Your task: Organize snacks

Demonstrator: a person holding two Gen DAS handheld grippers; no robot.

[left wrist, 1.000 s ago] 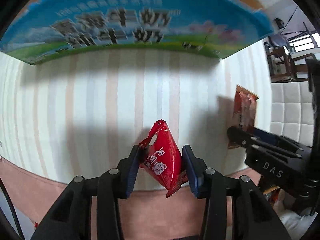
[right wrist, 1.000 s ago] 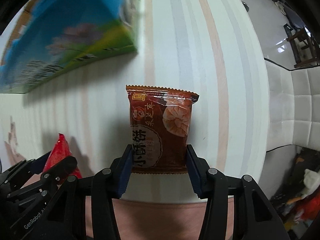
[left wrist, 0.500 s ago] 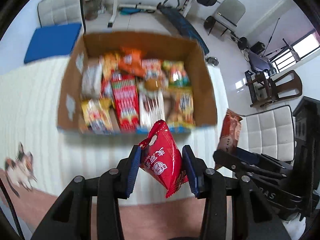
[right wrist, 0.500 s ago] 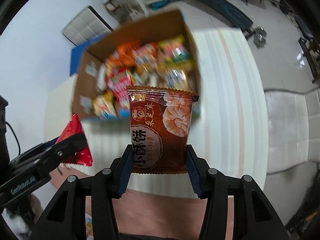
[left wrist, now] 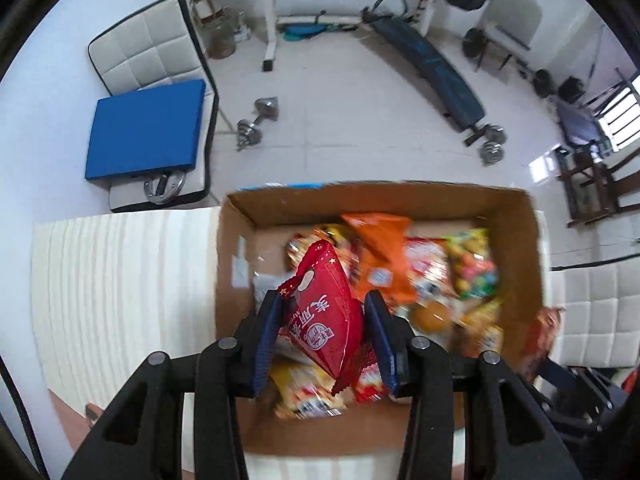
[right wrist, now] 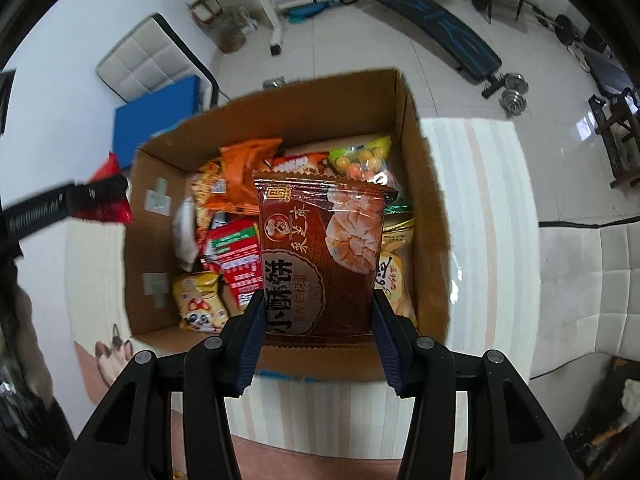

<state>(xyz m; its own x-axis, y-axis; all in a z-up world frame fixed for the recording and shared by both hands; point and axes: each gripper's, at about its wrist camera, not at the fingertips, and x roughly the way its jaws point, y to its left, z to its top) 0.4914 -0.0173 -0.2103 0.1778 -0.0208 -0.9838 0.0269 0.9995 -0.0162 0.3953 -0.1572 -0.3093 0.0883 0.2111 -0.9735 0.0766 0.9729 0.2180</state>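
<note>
The left gripper point(left wrist: 326, 330) points straight down, its blue pads clamped on a red packet point(left wrist: 322, 312) that stands tilted between them, one corner up and a serrated corner hanging low. Directly below it lies the open cardboard box point(left wrist: 236, 248), so the red packet hangs over the box's near-left part, above the snacks inside. In the box an orange bag point(left wrist: 380, 252) lies just beyond the packet, a bag of coloured balls point(left wrist: 474, 268) sits to its right, and blurred yellow and red wrappers fill the near side.

The right gripper point(right wrist: 318, 314) also points steeply down and is closed on a brown pastry packet point(right wrist: 320, 252), held upright by its lower sides with its serrated top edge up. This packet hangs over the right half of the same box point(right wrist: 420, 200). Beneath and around it show an orange bag point(right wrist: 244, 164), a green-topped bag of balls point(right wrist: 362, 158), a red and green carton point(right wrist: 236, 256), a yellow bag point(right wrist: 198, 300) at the near-left corner and another yellow bag point(right wrist: 394, 276) at the right wall. At the left edge of this view the other gripper's dark finger carries the red packet point(right wrist: 106, 196) just outside the box's left wall.

The box stands on a striped tablecloth point(right wrist: 480, 200). Beyond the table are a white chair with a blue cushion point(left wrist: 146, 132), a dumbbell point(left wrist: 256, 120) on the tiled floor and a weight bench point(left wrist: 432, 68).
</note>
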